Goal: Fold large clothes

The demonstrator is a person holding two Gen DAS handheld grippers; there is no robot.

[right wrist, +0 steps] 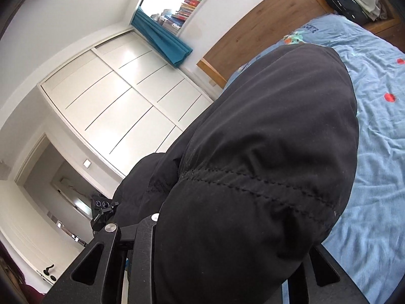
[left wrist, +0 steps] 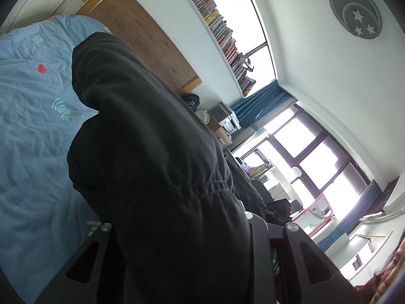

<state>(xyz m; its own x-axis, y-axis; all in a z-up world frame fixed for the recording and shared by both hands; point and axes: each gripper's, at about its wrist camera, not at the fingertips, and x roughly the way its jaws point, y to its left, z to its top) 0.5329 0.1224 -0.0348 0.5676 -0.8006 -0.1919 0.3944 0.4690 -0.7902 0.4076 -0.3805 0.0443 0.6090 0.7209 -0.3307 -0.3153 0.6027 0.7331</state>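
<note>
While the black padded coat (left wrist: pixel 157 167) hangs bunched between both tools, I read this as the lifting step of the fold: the garment is raised above the bed, its far end drooping toward the blue sheet (left wrist: pixel 33 131). My left tool (left wrist: pixel 177 230) is narrowed onto a thick gather of the coat, cloth filling the gap between its jaws. My right tool (right wrist: pixel 227 230) is likewise pinched onto the fabric, which swells out over it and hides one jaw almost fully. In my judgement, the next move calls for carrying the two held points together, level with each other, and laying the coat down flat so that the fold lands square; if one side sags, the bulk will likely roll.

The coat is matte, puffy, with a stitched double seam (right wrist: pixel 253 185) and an elastic-gathered band (left wrist: pixel 212 185). The sheet is thin, creased cotton printed with red dots and green sprigs. Beyond it stand a wooden headboard (right wrist: pixel 253 27), smooth white wardrobe doors (right wrist: pixel 121 101) and a teal curtain (right wrist: pixel 162 40).
</note>
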